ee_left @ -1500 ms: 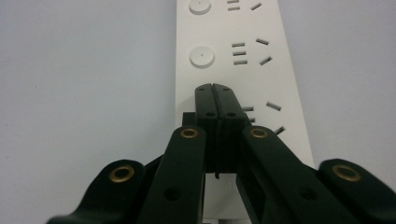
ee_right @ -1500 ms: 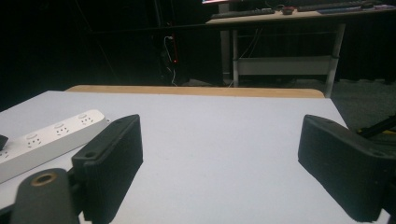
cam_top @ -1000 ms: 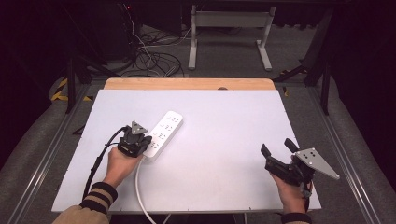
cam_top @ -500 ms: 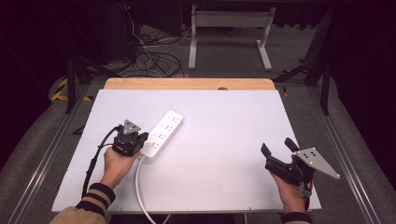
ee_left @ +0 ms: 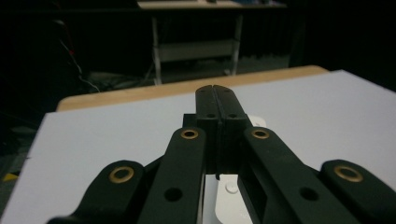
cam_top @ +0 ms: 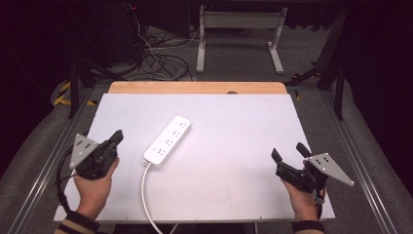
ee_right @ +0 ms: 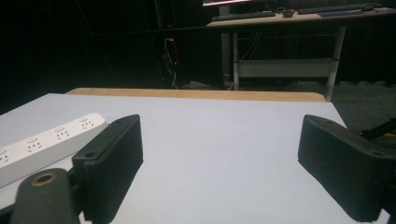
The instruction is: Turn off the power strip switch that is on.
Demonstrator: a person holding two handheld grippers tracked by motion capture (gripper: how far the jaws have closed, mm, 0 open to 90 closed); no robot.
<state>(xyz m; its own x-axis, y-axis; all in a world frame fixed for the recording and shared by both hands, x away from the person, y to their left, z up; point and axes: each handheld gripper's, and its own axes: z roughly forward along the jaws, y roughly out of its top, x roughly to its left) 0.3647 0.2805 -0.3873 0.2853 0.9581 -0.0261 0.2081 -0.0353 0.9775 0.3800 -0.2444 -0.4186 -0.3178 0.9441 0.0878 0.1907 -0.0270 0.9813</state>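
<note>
– High view quick check: white power strip [cam_top: 167, 141] where?
– Lying flat on the white table [cam_top: 243, 117], left of centre, slanted, cord [cam_top: 145, 195] trailing off the near edge. Also seen at far left in right gripper view [ee_right: 42, 144].
– Left gripper [cam_top: 117, 135]?
– Just left of the strip's cord end, near but apart, tips aimed toward it. Jaws pressed together with nothing between them, clear in left gripper view [ee_left: 217, 100]; bits of white strip [ee_left: 229, 200] peeking out under them.
– Right gripper [cam_top: 288, 152]?
– Spread wide, empty, well apart from the strip at the near right corner. Same in right gripper view [ee_right: 219, 154]: bare table between the jaws.
– Step in hand?
– Probably left side about to take or nudge the strip.
– Tips for doing it well?
– Spread the left jaws before closing in. Come across the narrow width near the cord end, not lengthwise. Keep clear of the cord, or expect drag and twist. Squeeze on the flat sides, not the sockets. Bring the right one over to steady the far end if needed.
</note>
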